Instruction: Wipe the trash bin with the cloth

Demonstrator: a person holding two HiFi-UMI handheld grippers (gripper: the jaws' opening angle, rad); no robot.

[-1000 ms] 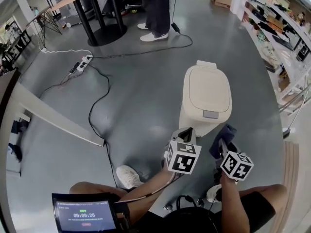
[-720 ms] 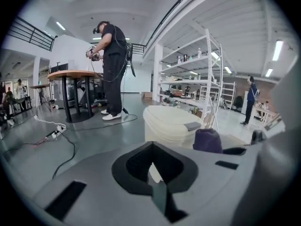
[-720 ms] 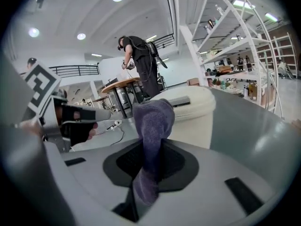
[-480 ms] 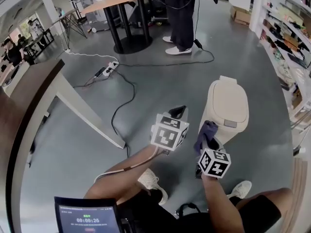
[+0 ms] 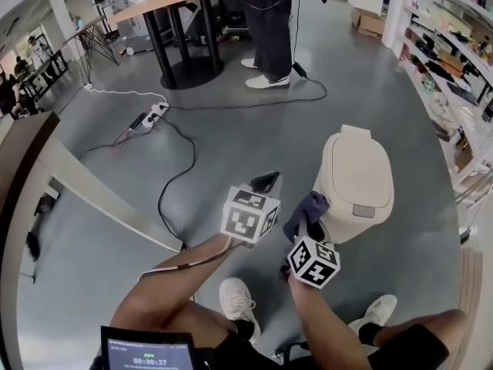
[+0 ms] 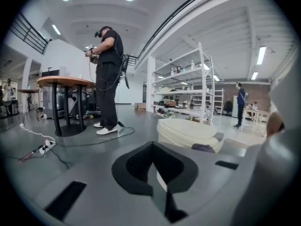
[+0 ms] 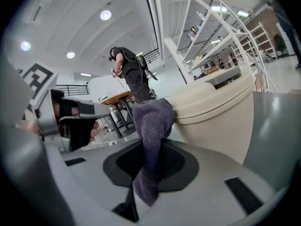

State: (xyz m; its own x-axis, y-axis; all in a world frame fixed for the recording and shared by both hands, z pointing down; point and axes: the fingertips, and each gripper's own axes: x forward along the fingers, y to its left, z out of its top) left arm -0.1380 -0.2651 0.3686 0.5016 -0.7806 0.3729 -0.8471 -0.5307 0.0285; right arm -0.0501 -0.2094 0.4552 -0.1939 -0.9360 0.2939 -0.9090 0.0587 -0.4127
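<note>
The cream trash bin (image 5: 356,177) stands on the grey floor with its lid down. My right gripper (image 5: 310,222) is shut on a purple cloth (image 5: 306,209), and the cloth touches the bin's left side just under the lid rim. The right gripper view shows the cloth (image 7: 153,140) rising from between the jaws against the bin (image 7: 221,112). My left gripper (image 5: 266,183) hovers to the left of the bin, shut on nothing. Its own view shows the bin (image 6: 188,132) ahead, with the cloth (image 6: 203,148) at its edge.
A person (image 5: 269,21) stands by a black-legged table (image 5: 181,21) at the back. Cables and a power strip (image 5: 150,118) lie on the floor. Shelving (image 5: 454,60) lines the right side and a white counter edge (image 5: 92,191) runs along the left. My shoes (image 5: 237,303) are close below.
Both grippers have shifted left across the view and closer to the bin's left side. The cloth has gone from the bin's front to its left flank under the lid rim.
</note>
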